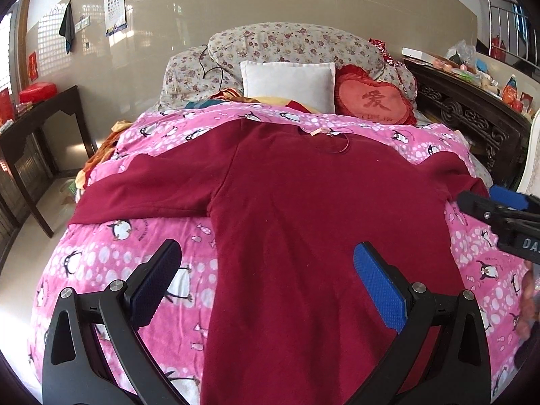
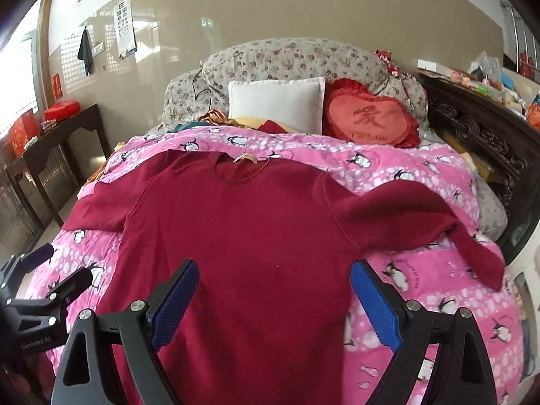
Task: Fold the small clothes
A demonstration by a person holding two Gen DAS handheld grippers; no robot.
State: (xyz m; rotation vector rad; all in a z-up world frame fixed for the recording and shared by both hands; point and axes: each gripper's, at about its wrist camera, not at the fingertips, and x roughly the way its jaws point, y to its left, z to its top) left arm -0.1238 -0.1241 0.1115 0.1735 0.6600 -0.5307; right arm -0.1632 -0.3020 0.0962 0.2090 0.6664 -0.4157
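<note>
While both grippers, left gripper (image 1: 266, 280) and right gripper (image 2: 273, 298), hover wide open and empty, the red sweater (image 2: 243, 246) lies flat mid-bed; its right sleeve (image 2: 472, 246) overhangs the bed's edge and might drag the fold askew.

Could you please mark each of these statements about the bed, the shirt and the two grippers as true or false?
1. The dark red shirt lies spread flat with both sleeves out. True.
2. The left gripper is shut on the hem. False: its jaws stand wide apart, holding nothing.
3. The shirt lies on a pink penguin blanket. True.
4. The heart cushion lies left of the white pillow. False: it lies to the pillow's right.
5. The right gripper is open. True.
</note>
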